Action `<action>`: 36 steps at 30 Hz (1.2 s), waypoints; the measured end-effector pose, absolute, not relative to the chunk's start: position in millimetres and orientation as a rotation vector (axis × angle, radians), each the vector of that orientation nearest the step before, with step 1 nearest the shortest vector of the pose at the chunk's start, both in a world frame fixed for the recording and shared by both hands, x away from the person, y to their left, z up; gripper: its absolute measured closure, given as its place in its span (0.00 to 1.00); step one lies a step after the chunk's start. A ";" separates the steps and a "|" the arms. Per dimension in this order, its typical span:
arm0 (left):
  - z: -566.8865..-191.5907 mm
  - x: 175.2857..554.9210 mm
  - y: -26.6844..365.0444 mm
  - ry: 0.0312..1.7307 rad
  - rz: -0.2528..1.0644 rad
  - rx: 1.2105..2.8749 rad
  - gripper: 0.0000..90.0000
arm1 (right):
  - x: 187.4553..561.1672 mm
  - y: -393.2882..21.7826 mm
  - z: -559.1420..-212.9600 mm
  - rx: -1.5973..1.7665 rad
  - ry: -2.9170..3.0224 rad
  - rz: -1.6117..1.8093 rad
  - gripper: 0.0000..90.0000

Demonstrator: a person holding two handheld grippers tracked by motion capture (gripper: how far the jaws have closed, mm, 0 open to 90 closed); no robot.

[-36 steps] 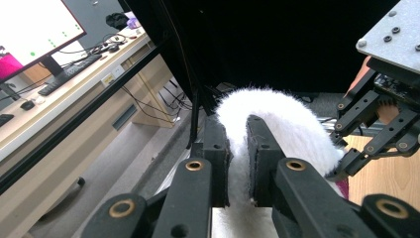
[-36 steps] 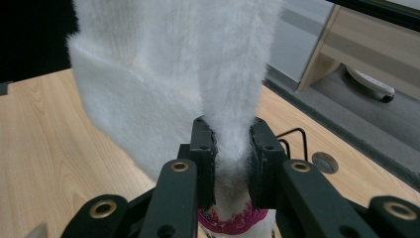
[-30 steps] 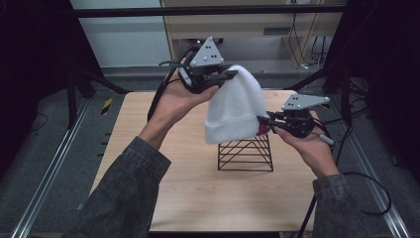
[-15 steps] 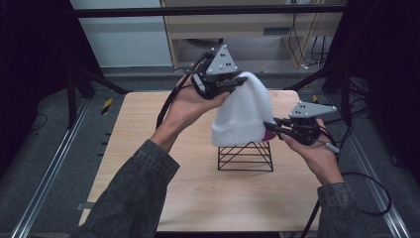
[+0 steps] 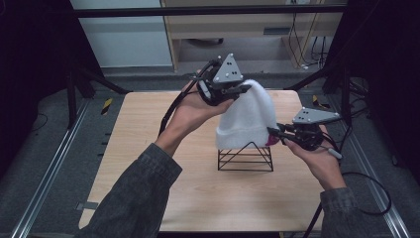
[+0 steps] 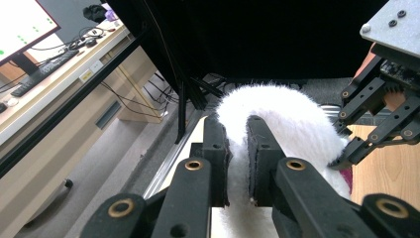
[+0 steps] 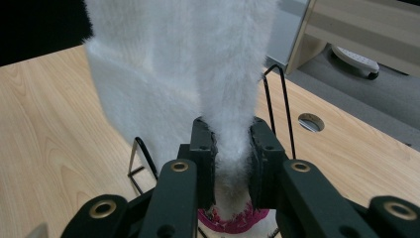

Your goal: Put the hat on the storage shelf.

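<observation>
A fuzzy white knit hat hangs over a black wire stand in the middle of the table. My left gripper is shut on the hat's top, seen close in the left gripper view, where its pads pinch the white hat. My right gripper is shut on the hat's lower right edge; in the right gripper view the white hat is squeezed between its pads, and a pink trim shows below. The hat's brim rests around the stand's peak.
The wooden table has bare room left and front of the stand. The table has a round hole near its far edge. Black frame bars and a shelf unit stand behind the table.
Both hands have sunk a little and shifted right, bringing the hat lower over the wire stand. Both grips have held.
</observation>
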State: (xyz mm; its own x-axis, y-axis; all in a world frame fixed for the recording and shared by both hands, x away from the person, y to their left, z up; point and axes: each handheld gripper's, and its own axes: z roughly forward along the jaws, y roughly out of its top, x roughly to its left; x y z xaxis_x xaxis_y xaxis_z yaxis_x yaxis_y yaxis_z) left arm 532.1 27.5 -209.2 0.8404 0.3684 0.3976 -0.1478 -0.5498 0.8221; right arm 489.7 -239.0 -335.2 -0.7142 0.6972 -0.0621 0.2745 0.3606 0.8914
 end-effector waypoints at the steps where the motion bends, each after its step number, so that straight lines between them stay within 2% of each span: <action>1: -210.4 532.2 27.3 0.160 0.671 2.051 0.90 | 489.5 -239.0 -336.2 0.845 2.196 1.312 0.84; 36: -261.5 526.7 6.9 0.132 0.579 2.120 0.90 | 481.4 -254.9 -386.5 0.951 2.246 1.258 0.84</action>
